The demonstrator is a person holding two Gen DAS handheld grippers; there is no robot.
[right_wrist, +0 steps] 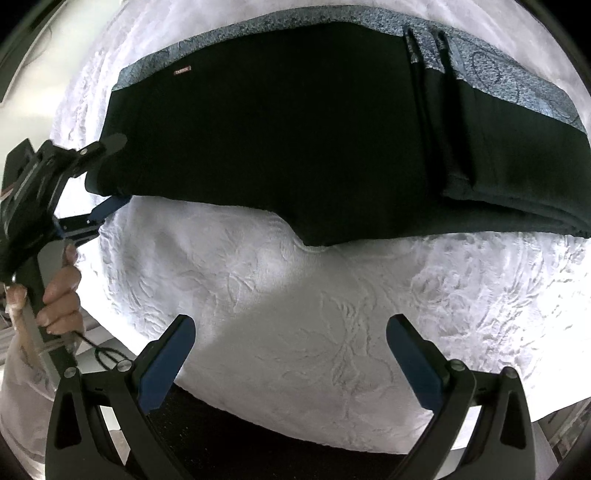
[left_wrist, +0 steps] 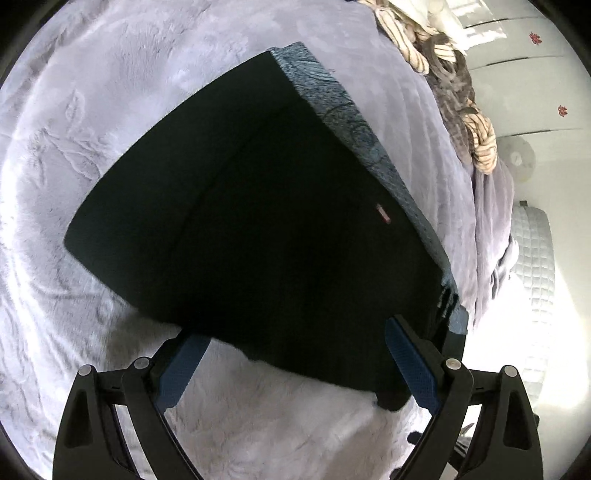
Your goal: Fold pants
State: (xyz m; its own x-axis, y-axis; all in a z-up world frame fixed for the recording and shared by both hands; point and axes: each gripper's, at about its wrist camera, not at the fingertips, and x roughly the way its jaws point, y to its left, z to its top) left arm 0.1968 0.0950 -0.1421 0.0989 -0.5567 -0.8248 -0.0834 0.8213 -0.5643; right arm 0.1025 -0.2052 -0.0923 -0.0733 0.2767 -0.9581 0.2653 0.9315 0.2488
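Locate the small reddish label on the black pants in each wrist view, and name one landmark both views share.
Left wrist view: the reddish label sits right of centre, beside the blue patterned waistband.
Right wrist view: the label is upper left, just under that waistband.
Shared landmark: the blue patterned waistband.

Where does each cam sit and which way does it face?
Left wrist: on the left tongs, looking down along their open fingers at the black pants on the grey blanket; only the tongs show.
Right wrist: on the right tongs, open over the blanket, facing the pants; the left tongs and the hand holding them show at left.
Shared: pants, patterned waistband, blanket.
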